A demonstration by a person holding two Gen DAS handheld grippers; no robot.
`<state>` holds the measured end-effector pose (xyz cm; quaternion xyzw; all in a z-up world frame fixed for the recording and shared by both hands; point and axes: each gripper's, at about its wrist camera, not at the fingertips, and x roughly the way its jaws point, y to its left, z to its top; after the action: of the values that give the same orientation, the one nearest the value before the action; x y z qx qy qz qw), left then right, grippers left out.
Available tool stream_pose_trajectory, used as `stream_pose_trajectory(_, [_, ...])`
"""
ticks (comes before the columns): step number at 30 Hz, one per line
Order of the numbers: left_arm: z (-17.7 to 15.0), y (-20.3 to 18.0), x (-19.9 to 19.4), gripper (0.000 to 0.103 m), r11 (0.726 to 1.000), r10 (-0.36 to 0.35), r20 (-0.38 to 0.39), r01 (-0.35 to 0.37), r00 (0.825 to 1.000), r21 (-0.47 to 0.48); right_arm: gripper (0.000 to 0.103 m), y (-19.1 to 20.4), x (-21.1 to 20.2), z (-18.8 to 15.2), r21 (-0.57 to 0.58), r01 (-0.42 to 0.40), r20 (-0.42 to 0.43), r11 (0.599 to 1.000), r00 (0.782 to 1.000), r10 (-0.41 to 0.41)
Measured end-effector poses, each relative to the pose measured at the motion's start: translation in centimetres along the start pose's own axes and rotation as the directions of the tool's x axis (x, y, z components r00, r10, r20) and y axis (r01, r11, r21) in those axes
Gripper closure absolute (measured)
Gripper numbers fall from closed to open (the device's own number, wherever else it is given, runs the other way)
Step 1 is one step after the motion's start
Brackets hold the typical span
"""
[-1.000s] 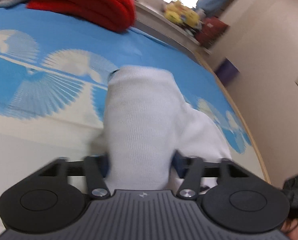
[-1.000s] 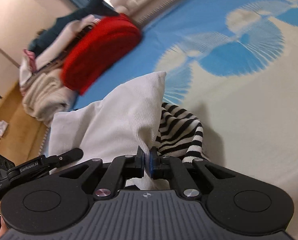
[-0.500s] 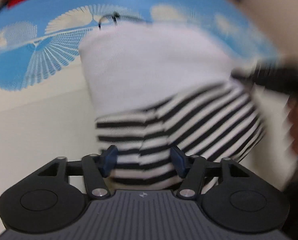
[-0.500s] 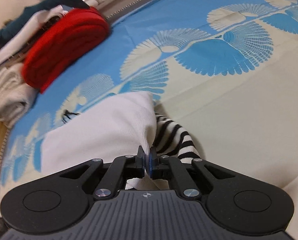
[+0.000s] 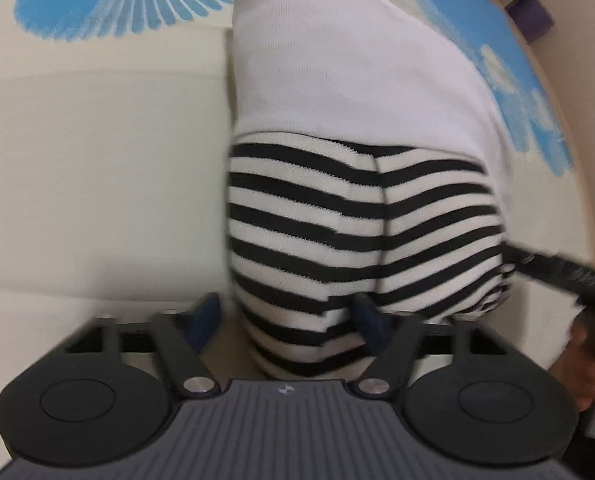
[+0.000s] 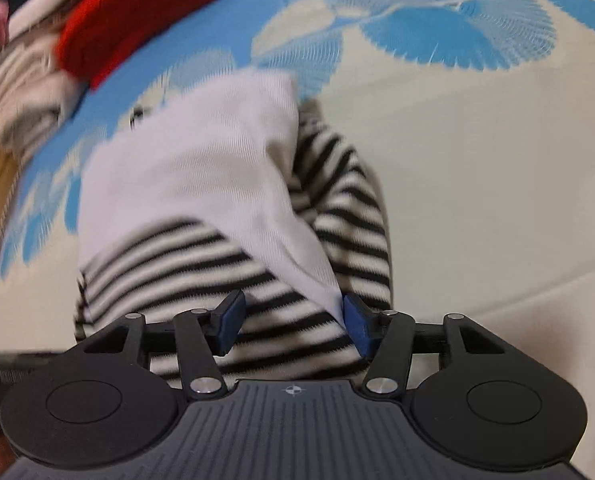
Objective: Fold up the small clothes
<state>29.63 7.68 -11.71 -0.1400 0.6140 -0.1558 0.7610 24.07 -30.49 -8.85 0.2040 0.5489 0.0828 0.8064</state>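
**Tongs part over a folded striped top**

Left tongs [image 5: 285, 314] and right tongs [image 6: 293, 326] both hang close above the small garment [image 5: 357, 128], pointing steeply down at its near, striped end. My left jaws have just been closing, and the striped cloth bulges up between them; the pad on one side sits against the fabric, the other stands off it, so I read no grip there, though the blur makes that a cautious call. My right jaws have just been opening and stand apart, the white panel's corner and the stripes lying loose between the blue pads [image 6: 356, 322].

The garment rests on the blue-and-cream patterned cloth [image 5: 97, 160] that covers the surface, white panel folded over the striped part [image 5: 337, 240]. Its long axis runs straight away from both tongs, striped hem nearest me, white end farthest. From the left wrist camera my right tongs show as a dark bar at the garment's right edge; each tool flanks one side of the hem, about equally near.

Any next fold, I judge, would carry this near hem forward along that axis. A red knitted pile [image 6: 137, 16] sits well apart, beyond the far end.
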Motion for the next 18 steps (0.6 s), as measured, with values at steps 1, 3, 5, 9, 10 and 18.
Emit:
stream_pose_trajectory(1, [0.1, -0.2, -0.4, 0.062, 1.000, -0.003, 0.014, 0.003, 1.000, 0.012, 0.078, 0.0, 0.0, 0.0, -0.004, -0.012, -0.006, 1.000, 1.000, 0.012])
stream_pose_trajectory(3, [0.3, -0.3, -1.9, 0.078, 0.999, -0.014, 0.051, 0.012, 0.999, 0.036, 0.100, -0.4, -0.5, -0.1, 0.013, -0.040, 0.006, 0.999, 0.999, 0.039])
stream_pose_trajectory(5, [0.6, -0.2, -4.1, 0.079, 0.998, -0.002, 0.125, -0.005, 0.992, 0.062, 0.101, -0.9, -2.2, 0.2, 0.057, -0.068, 0.094, 0.996, 0.994, 0.062])
stream_pose_trajectory(9, [0.6, -0.4, -3.5, 0.071, 0.980, 0.130, 0.104, -0.144, 0.986, 0.136, 0.101, -1.2, -1.9, 0.0, 0.087, -0.083, 0.073, 0.993, 0.994, 0.076])
stream_pose_trajectory(10, [0.5, -0.8, -2.9, 0.064, 0.969, 0.172, 0.089, -0.185, 0.981, 0.165, 0.101, -0.5, -1.1, -0.3, 0.050, -0.048, 0.040, 0.998, 0.998, 0.046])
stream_pose_trajectory(18, [-0.5, -3.8, -7.6, 0.052, 0.963, 0.055, 0.276, -0.123, 0.960, 0.239, 0.080, 2.6, -2.0, -0.8, -0.139, 0.082, 0.148, 0.987, 0.987, -0.061])
